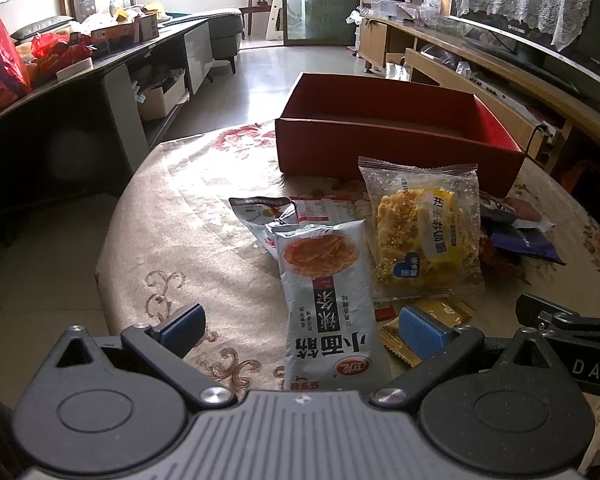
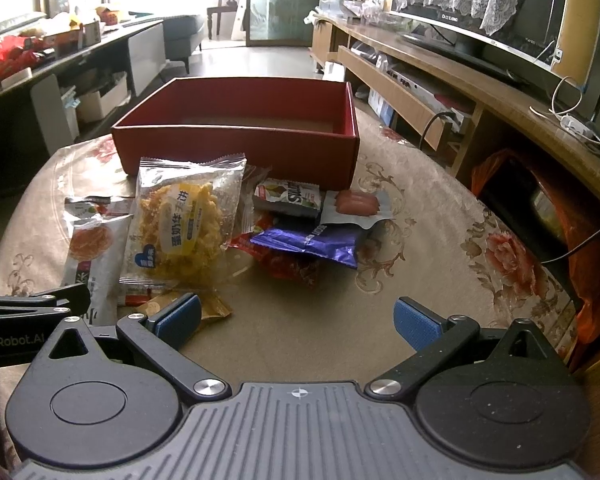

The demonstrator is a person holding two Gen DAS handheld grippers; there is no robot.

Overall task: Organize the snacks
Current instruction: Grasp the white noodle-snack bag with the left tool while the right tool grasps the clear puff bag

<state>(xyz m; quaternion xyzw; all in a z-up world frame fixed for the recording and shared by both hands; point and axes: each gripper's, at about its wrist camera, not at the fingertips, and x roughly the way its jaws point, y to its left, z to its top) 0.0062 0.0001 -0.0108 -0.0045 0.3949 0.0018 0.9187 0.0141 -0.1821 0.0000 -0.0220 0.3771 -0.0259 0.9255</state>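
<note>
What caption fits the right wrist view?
Open right claw hovers before scattered snack packets and red box.

Left claw (image 1: pixel 300 328): black linkage arms, blue ribbed pads, silver screws, grey ridged housing.
Right claw (image 2: pixel 298 316): same build; white crosshair mark on housing.

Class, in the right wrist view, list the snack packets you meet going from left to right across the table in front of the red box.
Silver noodle packet → clear yellow pastry bag → purple wrapper → sausage pack.
</note>
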